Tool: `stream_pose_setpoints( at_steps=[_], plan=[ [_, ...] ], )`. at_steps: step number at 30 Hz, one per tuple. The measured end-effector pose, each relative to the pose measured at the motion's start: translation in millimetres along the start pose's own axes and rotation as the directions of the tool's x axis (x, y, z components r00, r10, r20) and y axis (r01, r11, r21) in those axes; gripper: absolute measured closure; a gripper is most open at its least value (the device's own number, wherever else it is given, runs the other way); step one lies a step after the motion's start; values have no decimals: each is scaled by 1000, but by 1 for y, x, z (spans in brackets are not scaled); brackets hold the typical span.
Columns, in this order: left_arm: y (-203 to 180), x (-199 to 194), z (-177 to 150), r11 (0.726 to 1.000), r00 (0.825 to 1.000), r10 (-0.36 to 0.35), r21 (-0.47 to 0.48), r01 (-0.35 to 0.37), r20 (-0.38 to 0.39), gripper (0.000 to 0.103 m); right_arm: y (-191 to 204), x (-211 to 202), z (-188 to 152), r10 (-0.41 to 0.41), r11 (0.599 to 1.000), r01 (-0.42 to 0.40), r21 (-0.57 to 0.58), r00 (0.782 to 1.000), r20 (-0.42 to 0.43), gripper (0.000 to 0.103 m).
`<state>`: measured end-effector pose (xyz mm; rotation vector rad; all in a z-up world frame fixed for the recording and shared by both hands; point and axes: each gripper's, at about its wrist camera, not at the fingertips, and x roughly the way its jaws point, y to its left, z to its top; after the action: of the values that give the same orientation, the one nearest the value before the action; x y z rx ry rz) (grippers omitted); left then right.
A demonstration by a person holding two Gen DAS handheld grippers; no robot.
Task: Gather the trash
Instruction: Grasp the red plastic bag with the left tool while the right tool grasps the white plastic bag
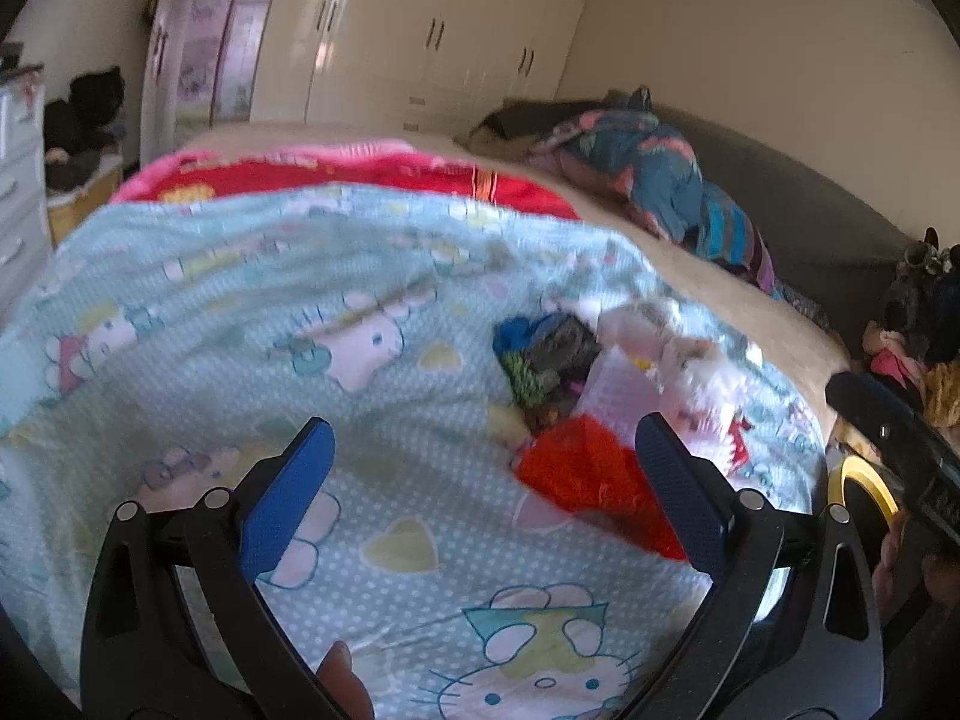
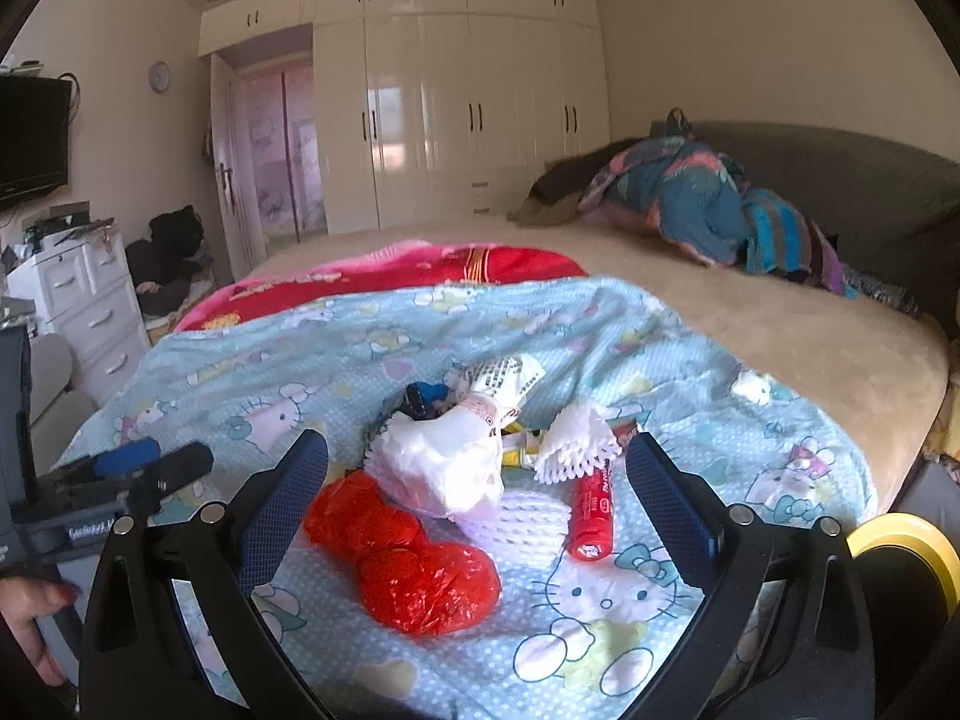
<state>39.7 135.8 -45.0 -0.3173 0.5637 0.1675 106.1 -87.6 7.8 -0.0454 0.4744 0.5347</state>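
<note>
Both grippers are spread wide with nothing in them: left gripper (image 1: 483,459), right gripper (image 2: 477,477). The trash pile sits mid-frame on the light blue cartoon-print blanket (image 2: 336,330): crinkly red plastic bag (image 2: 408,558), bunched white bag (image 2: 444,468), white foam netting (image 2: 576,441), a smooth red tube (image 2: 593,510). There's plenty of bare blanket lower left, and the plush beige bed (image 2: 780,312) edge curves off at right.

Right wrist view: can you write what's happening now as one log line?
stage: approach | left gripper: jaws open, empty | right gripper: jaws open, empty | nearest: crumpled red plastic bag | on: light blue cartoon-cat blanket
</note>
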Motion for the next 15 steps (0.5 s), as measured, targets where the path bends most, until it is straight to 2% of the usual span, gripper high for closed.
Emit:
stream_pose_setpoints(
  at_steps=[5, 7, 9, 15],
  plan=[
    [-7, 23, -10, 998, 995, -62, 7, 62, -80, 11, -3, 26, 8, 21, 1000, -21, 5, 998, -62, 8],
    [-15, 29, -15, 994, 989, -106, 21, 109, -105, 11, -4, 38, 11, 35, 999, -34, 13, 995, -97, 9],
    [-21, 35, -17, 990, 984, -132, 26, 136, -122, 14, -6, 50, 11, 48, 998, -44, 36, 991, -127, 15],
    [-31, 58, -21, 977, 960, -211, -3, 214, -184, 17, -4, 78, 11, 91, 994, -77, 75, 973, -212, 22]
  ],
)
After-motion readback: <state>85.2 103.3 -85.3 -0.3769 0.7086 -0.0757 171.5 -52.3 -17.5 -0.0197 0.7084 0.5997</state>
